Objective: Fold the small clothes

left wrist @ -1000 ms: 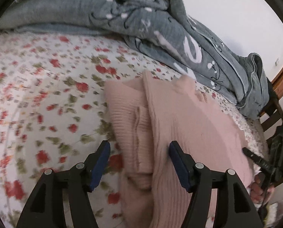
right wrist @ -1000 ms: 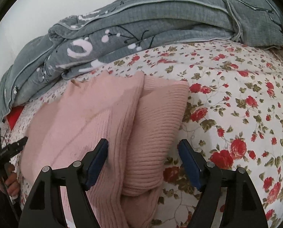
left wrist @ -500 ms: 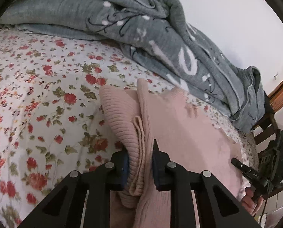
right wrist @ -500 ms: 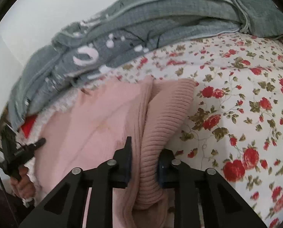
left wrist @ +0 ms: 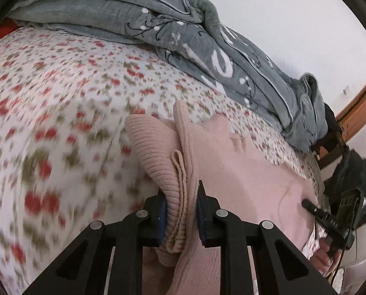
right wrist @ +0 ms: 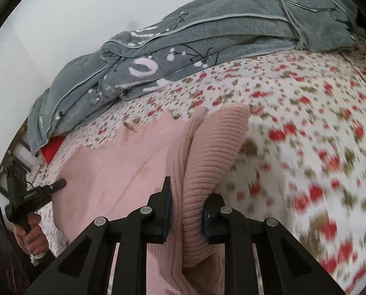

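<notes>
Left-wrist view shows the left tongs (left wrist: 180,209) clamped on a bunched, ribbed edge of the pink knit garment (left wrist: 232,172), the blue pads pressing the fabric from both sides. Right-wrist view shows the right tongs (right wrist: 186,211) likewise pinched on a thick ribbed fold of the same garment (right wrist: 124,162). Both pairs have just been closing, with the knit caught between them. The garment lies on the bed's floral sheet (left wrist: 60,113), stretched between the two grips. Behind the garment, a grey quilt (right wrist: 207,39) is heaped against the white wall. Left of the garment in the right-wrist view, a hand (right wrist: 32,238) holds the other tool.
</notes>
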The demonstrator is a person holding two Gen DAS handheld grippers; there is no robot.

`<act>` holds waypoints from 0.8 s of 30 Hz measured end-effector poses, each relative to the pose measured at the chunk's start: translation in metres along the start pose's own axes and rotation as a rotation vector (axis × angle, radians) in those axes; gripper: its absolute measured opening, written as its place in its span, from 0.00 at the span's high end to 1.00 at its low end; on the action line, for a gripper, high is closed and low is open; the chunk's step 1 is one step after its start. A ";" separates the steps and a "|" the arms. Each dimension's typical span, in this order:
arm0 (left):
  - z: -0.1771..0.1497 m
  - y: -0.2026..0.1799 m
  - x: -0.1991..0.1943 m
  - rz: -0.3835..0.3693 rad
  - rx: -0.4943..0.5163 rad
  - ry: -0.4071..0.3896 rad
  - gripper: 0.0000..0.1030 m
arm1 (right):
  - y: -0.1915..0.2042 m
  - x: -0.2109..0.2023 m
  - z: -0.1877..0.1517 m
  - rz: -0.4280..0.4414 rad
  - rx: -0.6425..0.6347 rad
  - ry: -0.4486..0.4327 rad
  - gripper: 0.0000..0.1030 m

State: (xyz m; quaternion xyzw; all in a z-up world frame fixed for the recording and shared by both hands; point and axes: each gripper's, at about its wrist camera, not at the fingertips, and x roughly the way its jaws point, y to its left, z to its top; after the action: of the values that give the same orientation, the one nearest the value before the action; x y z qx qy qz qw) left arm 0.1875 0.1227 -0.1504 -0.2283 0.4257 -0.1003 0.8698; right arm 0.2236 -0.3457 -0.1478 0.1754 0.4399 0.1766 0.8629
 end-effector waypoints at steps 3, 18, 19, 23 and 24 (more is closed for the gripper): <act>-0.022 0.000 -0.006 0.028 0.025 -0.005 0.79 | -0.002 -0.009 -0.020 -0.020 -0.028 -0.011 0.80; -0.041 0.015 0.014 -0.022 -0.012 -0.025 0.50 | 0.094 -0.041 -0.056 -0.234 -0.240 -0.242 0.51; -0.041 0.015 0.015 -0.027 -0.013 -0.026 0.50 | 0.107 -0.034 -0.060 -0.205 -0.258 -0.239 0.51; -0.041 0.014 0.014 -0.041 -0.015 -0.024 0.50 | 0.147 0.007 -0.087 -0.182 -0.332 -0.204 0.52; -0.041 0.016 0.013 -0.047 -0.016 -0.022 0.50 | 0.150 0.016 -0.091 -0.199 -0.341 -0.192 0.52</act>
State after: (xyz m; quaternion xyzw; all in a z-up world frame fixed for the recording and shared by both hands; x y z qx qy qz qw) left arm 0.1629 0.1185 -0.1893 -0.2462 0.4113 -0.1149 0.8701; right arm 0.1355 -0.1932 -0.1404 -0.0015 0.3346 0.1447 0.9312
